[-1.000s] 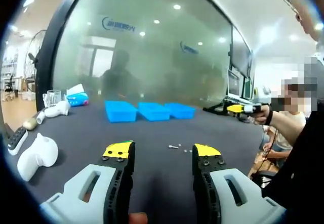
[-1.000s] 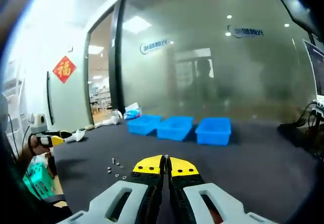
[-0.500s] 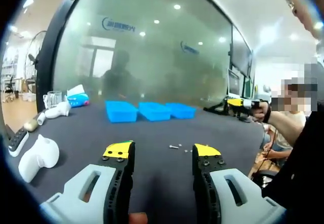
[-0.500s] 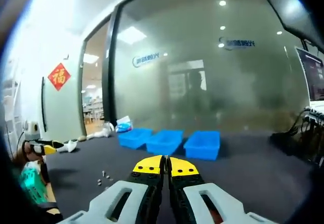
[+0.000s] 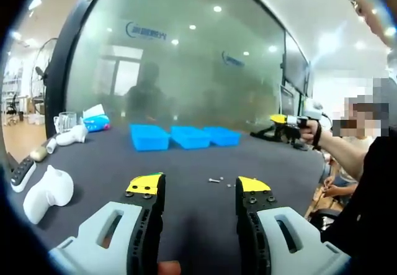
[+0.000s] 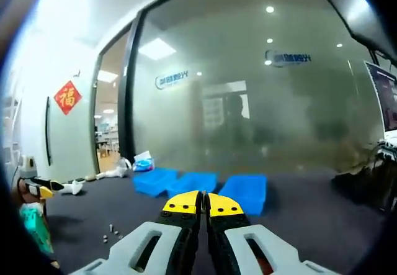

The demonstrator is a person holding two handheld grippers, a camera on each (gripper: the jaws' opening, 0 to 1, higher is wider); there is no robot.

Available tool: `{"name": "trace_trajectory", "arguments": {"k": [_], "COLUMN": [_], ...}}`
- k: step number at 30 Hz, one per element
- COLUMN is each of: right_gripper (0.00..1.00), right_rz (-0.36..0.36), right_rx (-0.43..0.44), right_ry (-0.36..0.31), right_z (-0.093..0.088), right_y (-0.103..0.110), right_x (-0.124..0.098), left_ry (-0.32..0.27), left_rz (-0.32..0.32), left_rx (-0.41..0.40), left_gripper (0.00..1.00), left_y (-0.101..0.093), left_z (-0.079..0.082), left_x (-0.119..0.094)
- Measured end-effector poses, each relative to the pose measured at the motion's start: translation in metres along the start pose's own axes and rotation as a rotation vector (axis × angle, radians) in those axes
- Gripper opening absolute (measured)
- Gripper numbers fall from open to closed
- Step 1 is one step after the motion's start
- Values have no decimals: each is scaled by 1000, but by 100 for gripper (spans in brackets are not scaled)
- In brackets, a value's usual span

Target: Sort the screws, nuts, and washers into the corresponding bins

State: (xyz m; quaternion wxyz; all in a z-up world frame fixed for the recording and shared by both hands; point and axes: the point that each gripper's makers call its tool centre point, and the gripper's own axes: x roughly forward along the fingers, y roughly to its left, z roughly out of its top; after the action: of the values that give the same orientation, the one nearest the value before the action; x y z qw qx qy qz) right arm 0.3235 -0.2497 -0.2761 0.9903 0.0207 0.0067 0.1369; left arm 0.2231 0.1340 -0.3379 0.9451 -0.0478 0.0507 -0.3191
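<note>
Left gripper view showed my left gripper (image 5: 200,191) spread wide and empty; my right gripper (image 6: 203,203) was closed and empty, so I risked scattering the screws (image 5: 215,180) at frame centre.

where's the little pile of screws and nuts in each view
Left gripper view: the small parts lie on the dark table, just above the gap between this gripper's jaws.
Right gripper view: the small parts lie low at the left, beside this gripper's jaws.
Shared landmark: the row of three blue bins beyond them, before the glass wall.
</note>
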Motion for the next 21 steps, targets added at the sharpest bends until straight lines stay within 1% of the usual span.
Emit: {"name": "trace_trajectory", "arguments": {"k": [4,6,9,14,17,19,21], "right_gripper": [1,1,1,1,1,1,1], "right_rz": [1,-4,-24,-54,-68,-76,-86], "right_rx": [4,5,5,4,7,6,-9], "right_ry": [3,13,24,31,55,76,95], "right_z": [4,5,6,7,3,0,-4], "right_y": [-7,-13,-24,-36,-43,-44,-49], "right_x": [24,41,62,89,108,114,130], "left_ry": [-2,-2,-2,-3,-1,0,0], "left_rz": [4,4,5,12,13,14,16], "left_rx": [1,0,0,0,1,0,-1], "left_gripper": [44,44,44,44,44,44,44], "left_y": [1,1,2,4,4,5,6], "left_z": [1,1,1,1,1,0,0], "left_x": [-1,-1,-1,-2,-2,-2,-2]}}
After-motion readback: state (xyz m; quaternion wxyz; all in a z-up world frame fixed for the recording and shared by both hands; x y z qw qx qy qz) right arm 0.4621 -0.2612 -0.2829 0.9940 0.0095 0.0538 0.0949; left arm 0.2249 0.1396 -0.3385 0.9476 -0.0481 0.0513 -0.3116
